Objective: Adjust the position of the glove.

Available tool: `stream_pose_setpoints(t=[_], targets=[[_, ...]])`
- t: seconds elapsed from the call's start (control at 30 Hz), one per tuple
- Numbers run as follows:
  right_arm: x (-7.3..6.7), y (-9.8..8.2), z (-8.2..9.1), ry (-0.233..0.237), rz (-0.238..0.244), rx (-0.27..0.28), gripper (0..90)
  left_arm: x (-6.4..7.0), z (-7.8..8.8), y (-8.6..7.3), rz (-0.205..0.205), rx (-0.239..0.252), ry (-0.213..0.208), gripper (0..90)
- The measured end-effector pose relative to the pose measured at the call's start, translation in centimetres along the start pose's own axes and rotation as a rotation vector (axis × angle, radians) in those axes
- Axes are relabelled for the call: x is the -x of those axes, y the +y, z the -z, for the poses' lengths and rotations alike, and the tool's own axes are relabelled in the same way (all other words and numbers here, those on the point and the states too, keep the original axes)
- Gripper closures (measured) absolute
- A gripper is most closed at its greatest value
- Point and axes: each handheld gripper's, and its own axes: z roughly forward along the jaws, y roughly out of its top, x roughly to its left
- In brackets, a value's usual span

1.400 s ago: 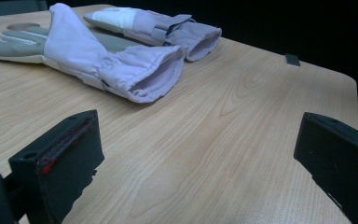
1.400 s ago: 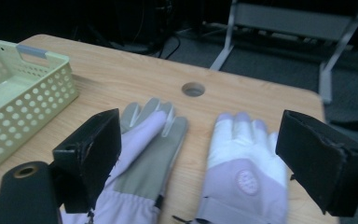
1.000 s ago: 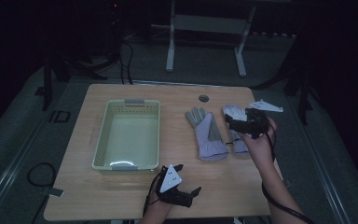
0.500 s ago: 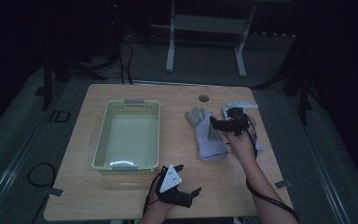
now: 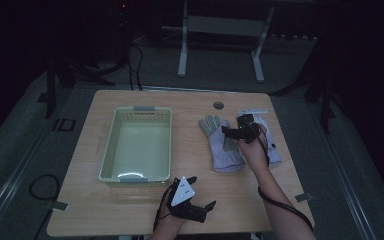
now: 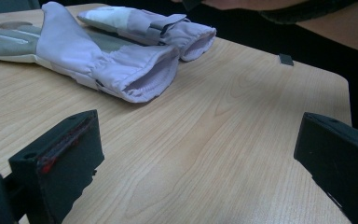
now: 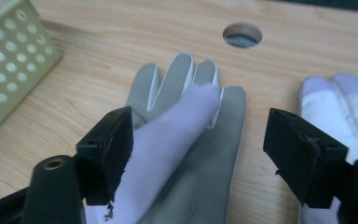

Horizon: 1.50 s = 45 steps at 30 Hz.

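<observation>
1. A pale lilac and grey glove (image 5: 224, 147) lies flat on the right half of a wooden table (image 5: 130, 210), its fingers pointing to the far edge and its open cuff toward the near edge.
2. In the right gripper view a lilac flap of this glove is folded over its grey palm.
3. The right gripper (image 5: 230, 131) hangs directly over this glove. Its jaws have just been closing but are apart, one on each side of the glove's folded part, not pressing it.
4. A second glove (image 5: 270, 145) lies just to the right of the first, side by side with it, partly under the person's right hand.
5. A round hole (image 5: 218, 105) sits in the table just beyond the glove fingers.
6. The left gripper (image 5: 200, 192) rests low at the near edge, jaws wide apart with only bare wood between them.
7. A pale green plastic basket (image 5: 111, 150) stands on the left half, well apart from the gloves.
</observation>
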Motion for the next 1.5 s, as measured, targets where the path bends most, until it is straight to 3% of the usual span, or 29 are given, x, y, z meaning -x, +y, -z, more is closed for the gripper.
stream_pose_setpoints(t=[0.27, 0.33, 0.47, 0.7, 0.87, 0.9, 0.93, 1.0, 1.07, 1.13, 1.33, 1.43, 1.5], targets=[[0.1, -1.1, -2.1, 0.059, -0.067, -0.085, 36.1, 0.0, 0.0, 0.0, 0.000, 0.000, -0.002, 1.4], [0.0, -1.4, -2.6, 0.049, -0.081, -0.110, 39.3, 0.0, 0.0, 0.0, 0.002, 0.000, -0.003, 1.4], [0.1, -1.9, -3.4, 0.075, -0.113, -0.147, 43.0, 0.0, 0.0, 0.0, 0.002, 0.000, -0.003, 1.3], [-0.2, -2.5, -4.3, 0.076, -0.076, -0.192, 43.9, 0.0, 0.0, 0.0, 0.001, -0.001, -0.004, 1.3], [-0.4, -2.7, -4.5, 0.081, -0.087, -0.187, 55.5, 0.0, 0.0, 0.0, 0.003, 0.000, -0.004, 1.4], [-0.4, -2.7, -4.4, 0.097, -0.113, -0.190, 63.5, 0.0, 0.0, 0.0, 0.003, -0.001, -0.003, 1.3], [-0.4, -2.7, -4.4, 0.097, -0.113, -0.190, 63.5, 0.0, 0.0, 0.0, 0.003, -0.001, -0.003, 1.3], [-0.6, -2.9, -4.2, 0.101, -0.141, -0.177, 75.1, 0.0, -0.1, 0.0, 0.003, -0.001, -0.002, 1.3], [-0.6, -2.8, -4.0, 0.112, -0.169, -0.167, 79.7, 0.0, -0.1, 0.0, 0.003, -0.002, -0.001, 1.3], [-0.8, -2.6, -3.6, 0.119, -0.194, -0.157, 80.9, 0.0, -0.1, 0.0, 0.004, -0.002, 0.000, 1.4], [-1.8, -2.0, -1.9, 0.149, -0.192, -0.126, 81.5, 0.0, -0.1, 0.0, 0.005, 0.000, -0.001, 1.4], [-2.4, -1.7, -0.4, 0.165, -0.188, -0.094, 81.8, 0.1, 0.0, 0.0, 0.000, -0.002, 0.000, 1.3], [-3.0, -1.7, 1.3, 0.143, -0.188, -0.071, 81.7, 0.1, 0.0, 0.0, -0.001, -0.002, 0.002, 1.3]])
